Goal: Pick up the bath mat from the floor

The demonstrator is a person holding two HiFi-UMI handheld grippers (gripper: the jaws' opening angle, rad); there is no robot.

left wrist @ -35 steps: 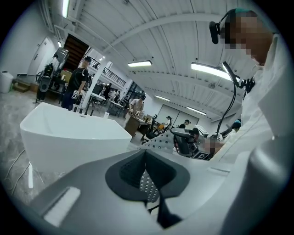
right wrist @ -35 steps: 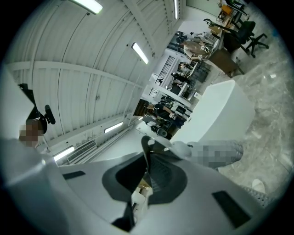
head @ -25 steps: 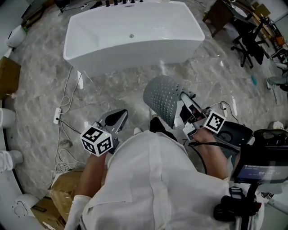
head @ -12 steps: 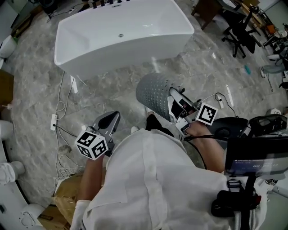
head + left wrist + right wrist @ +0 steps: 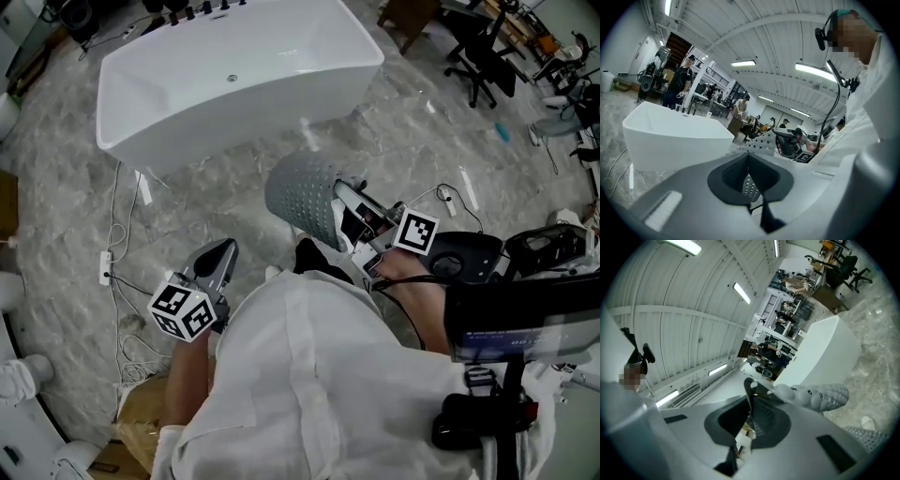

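The grey perforated bath mat (image 5: 302, 195) hangs clear of the marble floor, curled over in front of the person. My right gripper (image 5: 343, 201) is shut on the mat's edge; in the right gripper view a thin edge of the bath mat (image 5: 819, 397) runs out from between the closed jaws of the right gripper (image 5: 750, 401). My left gripper (image 5: 221, 251) is held lower at the left, shut with nothing in it. From the left gripper view the bath mat (image 5: 761, 143) shows beyond the closed left gripper (image 5: 749, 174), to the left of the right gripper (image 5: 788, 140).
A white freestanding bathtub (image 5: 234, 89) stands ahead. Cables and a power strip (image 5: 105, 268) lie on the floor at left, a cardboard box (image 5: 141, 403) at lower left. Office chairs (image 5: 483, 54) stand at upper right, dark equipment (image 5: 511, 281) at right. People stand far behind the bathtub (image 5: 670, 136).
In the head view the tub, the mat and both grippers have slid left and slightly up together, as the view turned. The right gripper keeps its hold on the mat.
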